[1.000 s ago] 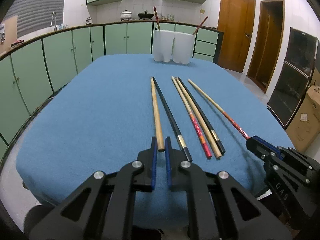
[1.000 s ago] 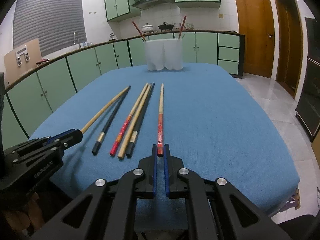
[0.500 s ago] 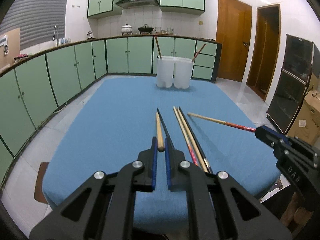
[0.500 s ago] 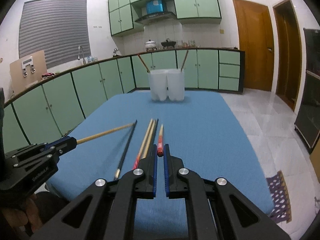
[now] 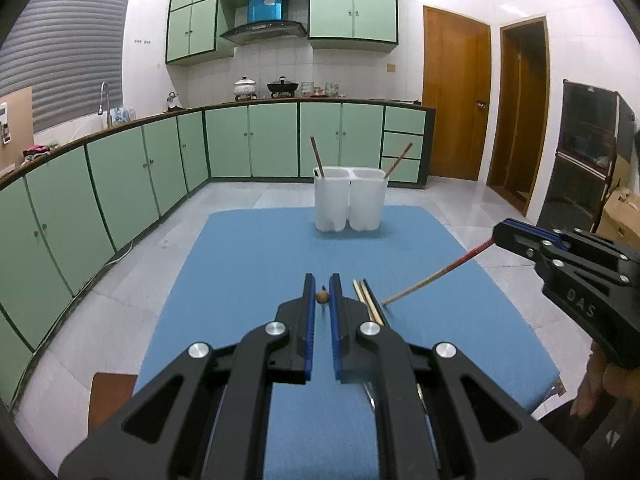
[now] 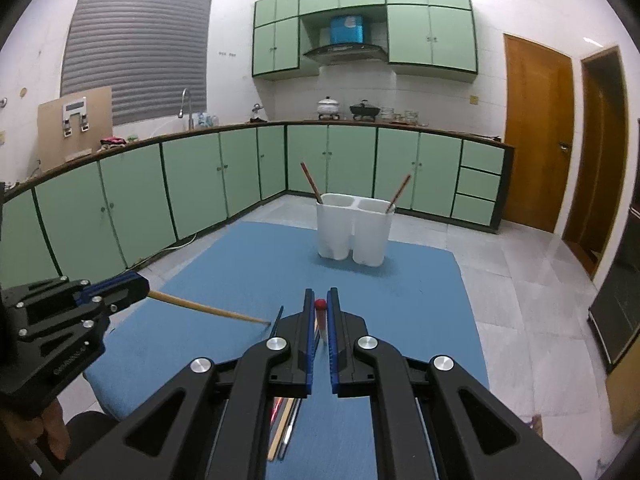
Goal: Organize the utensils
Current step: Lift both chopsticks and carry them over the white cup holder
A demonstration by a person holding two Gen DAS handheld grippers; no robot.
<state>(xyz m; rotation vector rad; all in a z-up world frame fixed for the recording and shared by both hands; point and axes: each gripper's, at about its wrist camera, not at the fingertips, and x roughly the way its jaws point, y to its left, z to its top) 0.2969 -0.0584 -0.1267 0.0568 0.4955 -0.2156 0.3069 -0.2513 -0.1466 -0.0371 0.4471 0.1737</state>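
My left gripper (image 5: 322, 296) is shut on a plain wooden chopstick (image 5: 322, 297), seen end-on; in the right wrist view this chopstick (image 6: 208, 310) slopes down to the blue table. My right gripper (image 6: 321, 312) is shut on a red-ended chopstick (image 6: 321, 314); in the left wrist view it (image 5: 436, 278) slants down from the right gripper (image 5: 504, 236). Both are lifted above the table. Several chopsticks (image 5: 366, 300) lie below. A white two-compartment holder (image 5: 350, 198) stands at the table's far end, one chopstick in each cup.
The blue-covered table (image 5: 248, 264) has tiled floor on all sides. Green cabinets (image 5: 120, 184) run along the left and back walls. Wooden doors (image 5: 456, 104) and a dark cabinet (image 5: 584, 160) stand at right, with a cardboard box (image 5: 624, 216) nearby.
Both grippers have risen from the table, each lifting its chopstick by one end; the far ends tilt down toward the cloth. The other chopsticks stay lying on the table.
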